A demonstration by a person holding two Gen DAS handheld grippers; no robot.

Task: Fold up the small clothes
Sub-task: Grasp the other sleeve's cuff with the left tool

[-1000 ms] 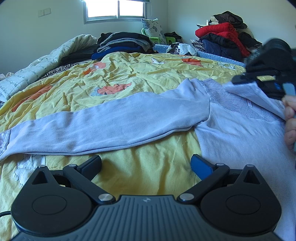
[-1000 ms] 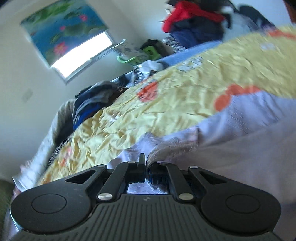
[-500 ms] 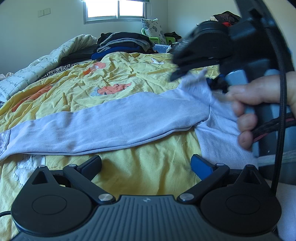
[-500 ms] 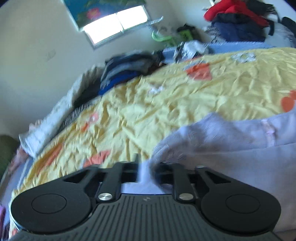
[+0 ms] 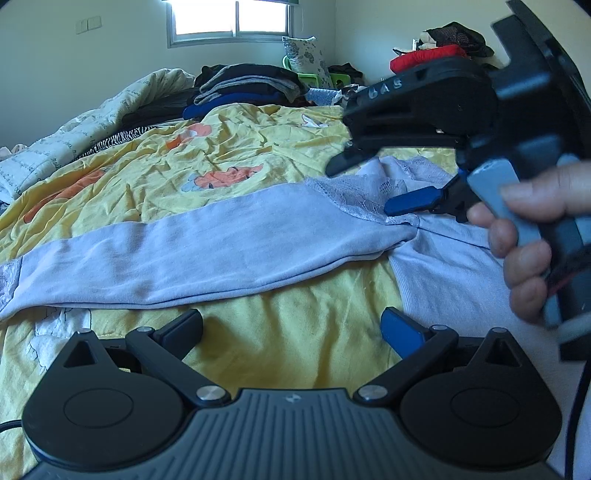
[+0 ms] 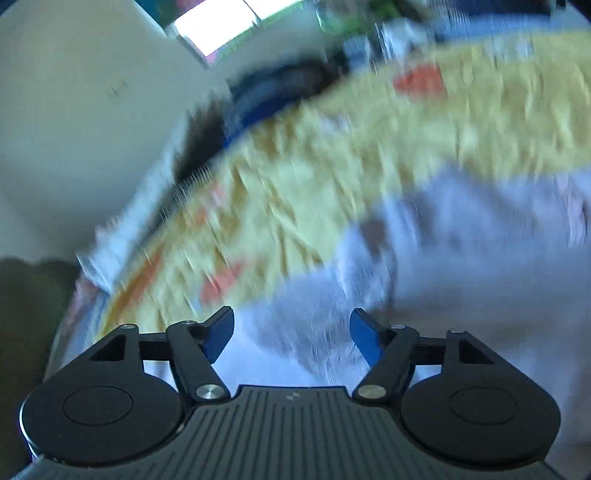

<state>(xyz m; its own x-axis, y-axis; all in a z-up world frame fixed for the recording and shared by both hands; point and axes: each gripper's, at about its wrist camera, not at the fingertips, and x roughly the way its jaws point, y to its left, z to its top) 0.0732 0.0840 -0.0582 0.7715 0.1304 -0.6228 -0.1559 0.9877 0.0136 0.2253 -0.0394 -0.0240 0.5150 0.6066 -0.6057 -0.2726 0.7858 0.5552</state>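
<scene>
A pale lilac long-sleeved top [image 5: 207,251] lies on the yellow bedspread [image 5: 229,147], one sleeve stretched out to the left, its lace shoulder [image 5: 354,195] folded over. My left gripper [image 5: 291,328] is open and empty, low over the bedspread just in front of the sleeve. My right gripper [image 5: 373,184] is held by a hand at the right of the left wrist view, just above the lace shoulder. In its own blurred view the right gripper [image 6: 291,332] is open and empty over the lilac top [image 6: 461,240].
A pile of folded dark clothes [image 5: 243,85] sits at the far end of the bed. A red and dark heap [image 5: 439,48] lies at the back right. A white quilt [image 5: 92,125] runs along the left side under a window [image 5: 232,18].
My right gripper carried the top's edge leftwards over the shoulder, then opened and let it go. The left gripper has not moved.
</scene>
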